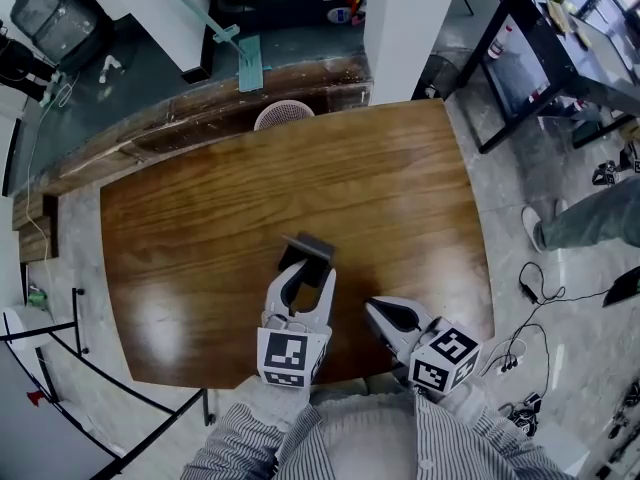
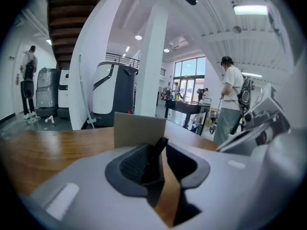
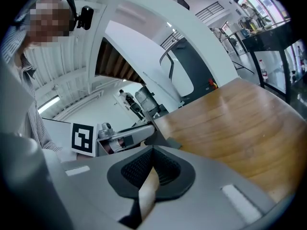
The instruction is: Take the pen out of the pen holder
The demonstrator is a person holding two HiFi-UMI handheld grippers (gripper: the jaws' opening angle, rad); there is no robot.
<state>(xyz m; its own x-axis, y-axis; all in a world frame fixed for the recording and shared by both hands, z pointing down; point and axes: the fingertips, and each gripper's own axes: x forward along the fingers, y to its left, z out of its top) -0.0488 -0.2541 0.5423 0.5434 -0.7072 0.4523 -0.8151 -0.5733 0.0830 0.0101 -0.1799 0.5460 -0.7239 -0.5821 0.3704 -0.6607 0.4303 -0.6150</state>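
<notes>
Right gripper: clenched on itself, nothing in it. Left gripper: jaws spread wide, gripping nothing. The pen, dark and slim, leans against one pad between them, just before the grey pen holder on the wooden table. I judge it light, stiff, smooth-barrelled and likely to slip; best taken mid-barrel, square across both pads.

Open tabletop around one obstacle, the pen holder.
</notes>
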